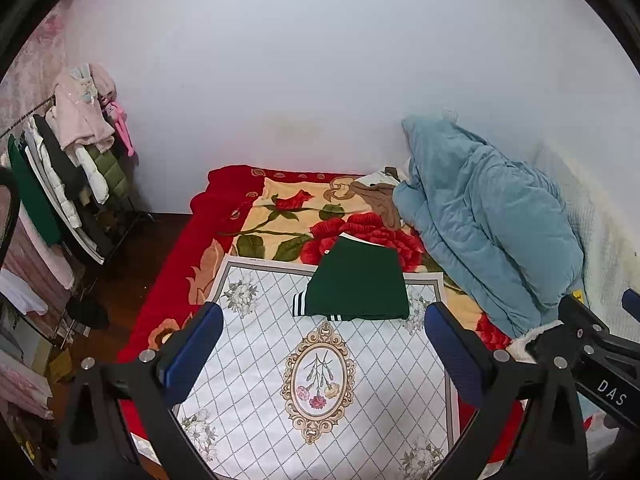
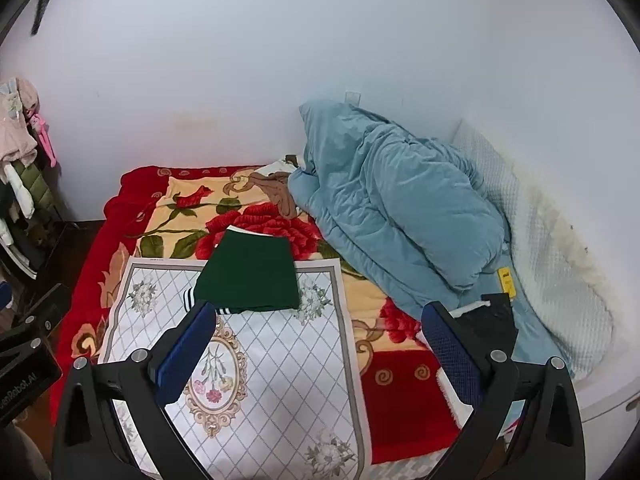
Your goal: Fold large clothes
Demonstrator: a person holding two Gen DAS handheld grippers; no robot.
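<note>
A dark green garment (image 1: 358, 284) with white-striped cuffs lies folded into a neat rectangle at the far end of a white floral mat (image 1: 320, 364) on the bed. In the right wrist view the same green garment (image 2: 250, 278) sits at the mat's (image 2: 276, 368) top edge. My left gripper (image 1: 322, 312) hovers above the mat, open, with nothing between its blue pads. My right gripper (image 2: 318, 314) is likewise open and empty, held above the mat's right side. Part of the right gripper's body (image 1: 600, 344) shows at the right edge of the left wrist view.
A red rose-patterned blanket (image 1: 288, 216) covers the bed. A heaped blue quilt (image 2: 396, 204) lies along the right, with a brown cloth (image 2: 276, 190) beside it. A rack of hanging clothes (image 1: 72, 160) stands left of the bed. White walls rise behind.
</note>
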